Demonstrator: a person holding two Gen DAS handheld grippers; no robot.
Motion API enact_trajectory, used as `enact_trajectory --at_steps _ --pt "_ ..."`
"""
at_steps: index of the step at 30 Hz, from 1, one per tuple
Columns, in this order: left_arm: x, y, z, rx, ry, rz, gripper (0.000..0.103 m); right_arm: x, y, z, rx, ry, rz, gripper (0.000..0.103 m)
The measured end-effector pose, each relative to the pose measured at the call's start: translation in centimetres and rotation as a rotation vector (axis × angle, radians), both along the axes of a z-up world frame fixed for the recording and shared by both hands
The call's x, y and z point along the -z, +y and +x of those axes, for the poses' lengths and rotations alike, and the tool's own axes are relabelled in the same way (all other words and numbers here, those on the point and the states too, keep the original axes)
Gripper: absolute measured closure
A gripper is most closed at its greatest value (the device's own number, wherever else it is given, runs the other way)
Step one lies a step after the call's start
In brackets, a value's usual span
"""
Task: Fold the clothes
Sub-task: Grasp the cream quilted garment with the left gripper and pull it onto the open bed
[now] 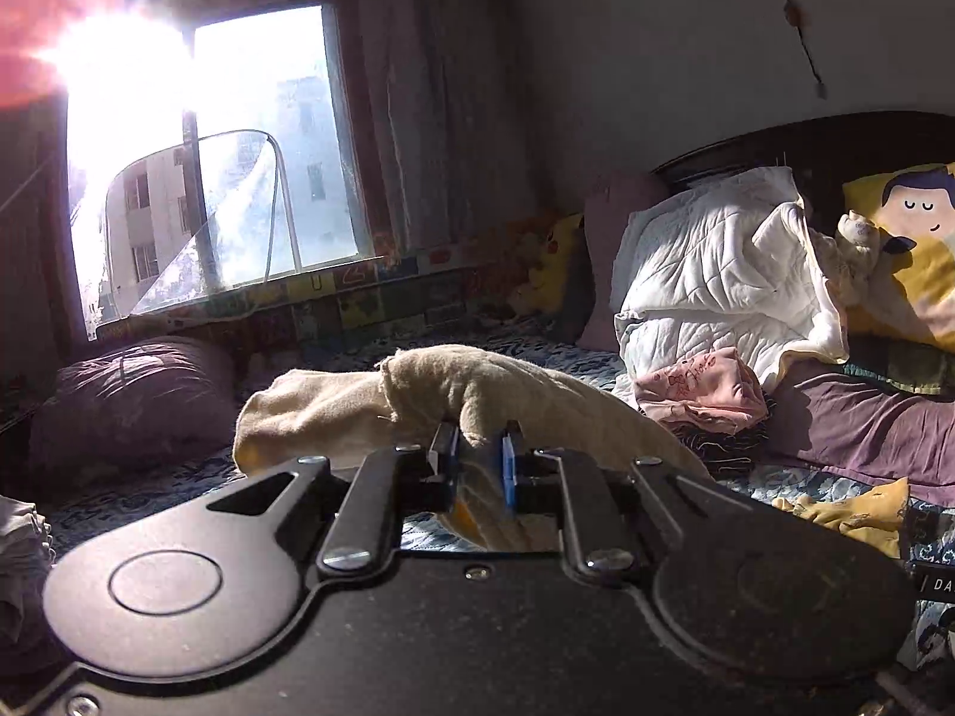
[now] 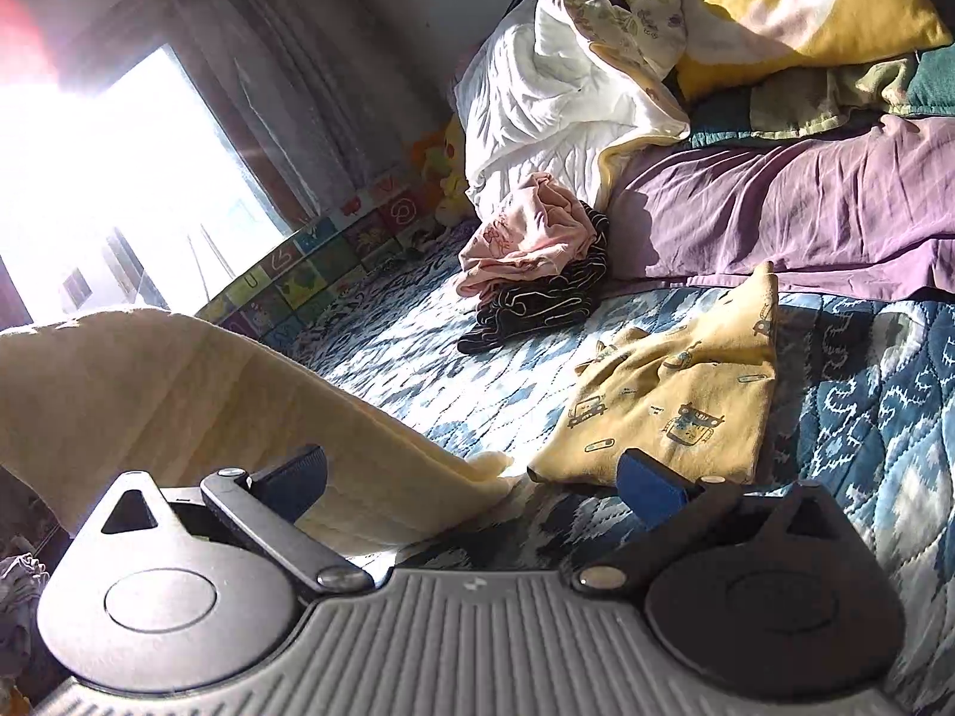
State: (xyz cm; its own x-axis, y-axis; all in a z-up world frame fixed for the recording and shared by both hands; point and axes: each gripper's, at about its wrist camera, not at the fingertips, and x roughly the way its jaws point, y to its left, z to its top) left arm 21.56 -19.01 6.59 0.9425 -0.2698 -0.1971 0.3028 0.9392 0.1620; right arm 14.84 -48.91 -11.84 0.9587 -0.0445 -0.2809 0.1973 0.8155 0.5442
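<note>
So the bed (image 2: 865, 370) is the whole workspace here, blue patterned quilt with a purple sheet (image 2: 806, 209) across the headboard end and a white duvet (image 2: 537, 101) bunched toward the window-side corner. The thing being folded is the cream cloth (image 1: 370, 394), and it's up off the bed, stretched out with its long axis running pretty much from one hand to the other. It slopes down from the window side toward the near edge of the bed, where its low corner (image 2: 483, 471) just about touches the quilt.

The left hand-held gripper (image 1: 477, 447) is pinching a bunched edge of the cloth between its blue pads, so that end is sorted. The right hand-held gripper (image 2: 471, 477) is spread wide with nothing in it, and that low corner sits right between its fingers, a bit closer to the left finger (image 2: 292, 477). So the right one is nearer the free end and I'd guess it just needs to close there.

Other clothes waiting: yellow robot-print top (image 2: 674, 406) flat on the quilt just past the right finger (image 2: 650, 486), and a pink top (image 2: 525, 232) piled on a dark striped one (image 2: 549, 304) further up toward the duvet. The yellow top is close enough that a sloppy grab could snag it
</note>
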Motion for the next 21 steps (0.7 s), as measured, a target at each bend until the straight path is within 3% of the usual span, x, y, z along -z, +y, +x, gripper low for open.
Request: enact_trajectory --at_steps 4,9,17,21 --pt "1.1 5.5 -3.0 -0.052 0.049 0.036 0.091 -0.5 4.7 -0.7 -0.132 -0.021 -0.044 0.001" --pt "4.7 13.5 -6.1 -0.165 0.179 -0.028 0.091 0.2 10.5 -1.3 -0.247 0.016 -0.057 0.001" --pt "12.0 25.4 -9.5 -0.399 0.371 -0.187 0.091 2.4 17.0 -5.6 -0.395 0.129 -0.076 0.001" --pt "14.3 29.5 -10.5 -0.477 0.467 -0.304 0.082 2.5 18.2 -7.6 -0.4 0.146 -0.084 0.0"
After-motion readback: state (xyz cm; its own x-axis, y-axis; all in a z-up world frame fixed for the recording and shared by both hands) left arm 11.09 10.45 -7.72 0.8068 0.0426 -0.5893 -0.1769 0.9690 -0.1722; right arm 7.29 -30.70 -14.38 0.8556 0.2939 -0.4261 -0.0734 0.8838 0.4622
